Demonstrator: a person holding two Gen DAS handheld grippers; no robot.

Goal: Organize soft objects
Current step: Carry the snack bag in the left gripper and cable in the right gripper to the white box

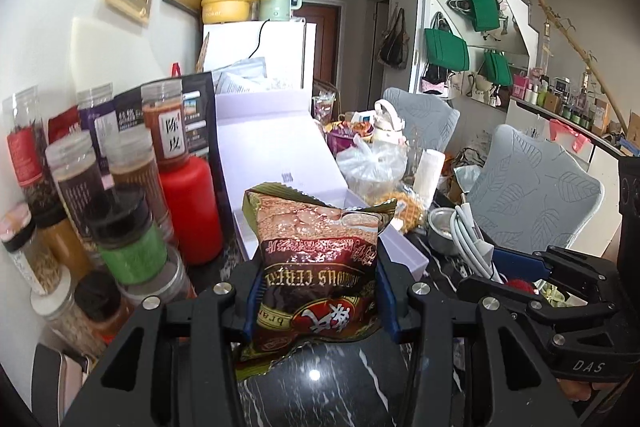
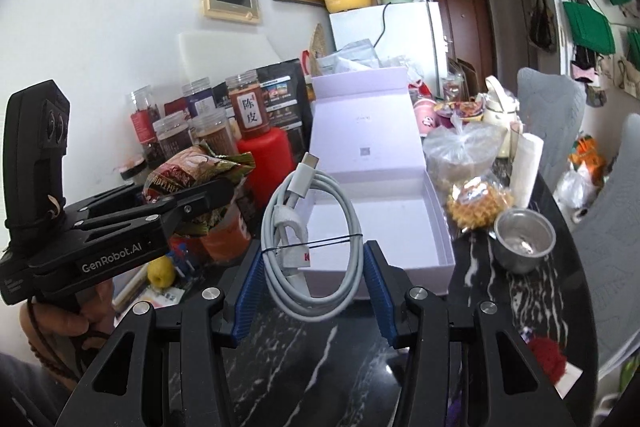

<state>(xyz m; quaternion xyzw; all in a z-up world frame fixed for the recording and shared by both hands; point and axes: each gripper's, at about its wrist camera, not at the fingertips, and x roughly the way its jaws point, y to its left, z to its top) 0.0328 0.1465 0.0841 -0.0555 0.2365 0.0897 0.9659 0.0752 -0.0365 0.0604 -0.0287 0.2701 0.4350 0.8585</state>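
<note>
- Now the left gripper point(image 1: 318, 301) has its blue pads squeezed on a snack bag point(image 1: 316, 267), low in the middle of its picture, above the dark table point(image 1: 320, 387).
- The right gripper point(image 2: 312, 291) pinches a white cable point(image 2: 308, 239), coiled up, low in the middle.
- Just behind the cable sits an open pale box point(image 2: 372, 155).

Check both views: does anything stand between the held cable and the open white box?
Nothing visible does. The coiled white cable, held in the right gripper, hangs just before the open white box, whose floor shows bare.
</note>
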